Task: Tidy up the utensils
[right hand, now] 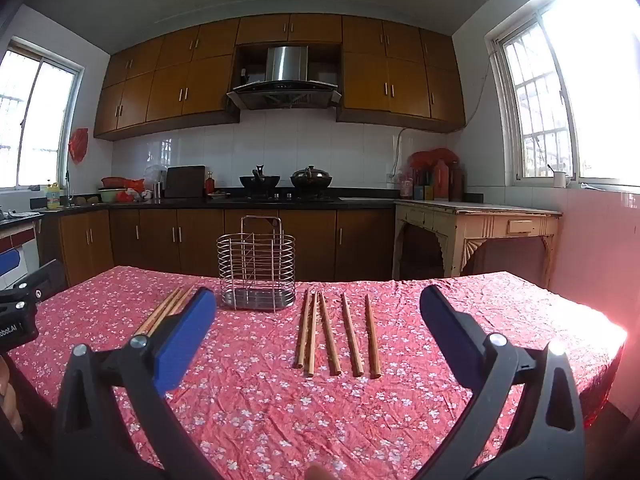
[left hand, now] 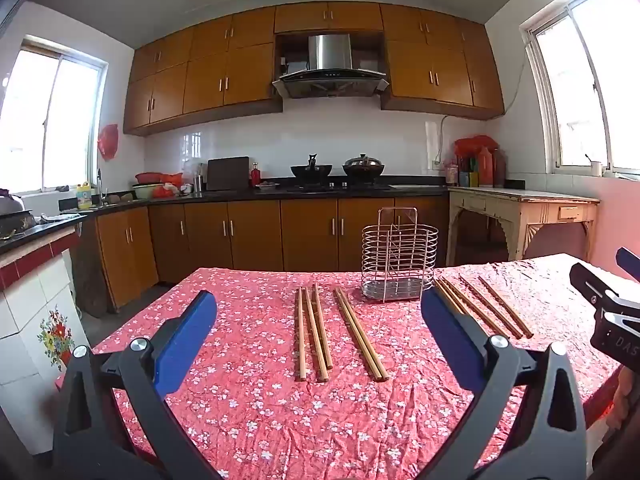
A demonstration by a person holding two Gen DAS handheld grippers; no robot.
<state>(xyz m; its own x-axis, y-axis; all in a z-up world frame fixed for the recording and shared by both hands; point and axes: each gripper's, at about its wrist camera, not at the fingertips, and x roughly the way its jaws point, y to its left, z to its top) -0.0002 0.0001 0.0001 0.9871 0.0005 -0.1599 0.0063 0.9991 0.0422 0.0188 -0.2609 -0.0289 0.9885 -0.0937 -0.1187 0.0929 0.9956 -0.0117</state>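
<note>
A wire utensil holder [left hand: 399, 254] [right hand: 256, 265] stands upright at the far side of a table with a red floral cloth [left hand: 260, 400] [right hand: 260, 408]. Several wooden chopsticks lie flat in front of it: one group left of the holder [left hand: 316, 330] [right hand: 166, 310], another group right of it [left hand: 486, 306] [right hand: 338, 334]. My left gripper [left hand: 318, 316] is open and empty, held above the near table, short of the left group. My right gripper [right hand: 318, 316] is open and empty, short of the right group.
The table's right edge [right hand: 612, 344] and left edge [left hand: 120, 332] drop off to the floor. Brown kitchen cabinets [left hand: 256, 232], a stove with pots [left hand: 336, 170] and a cream side table [left hand: 520, 208] stand well behind. The other gripper shows at each view's side [left hand: 612, 312] [right hand: 16, 312].
</note>
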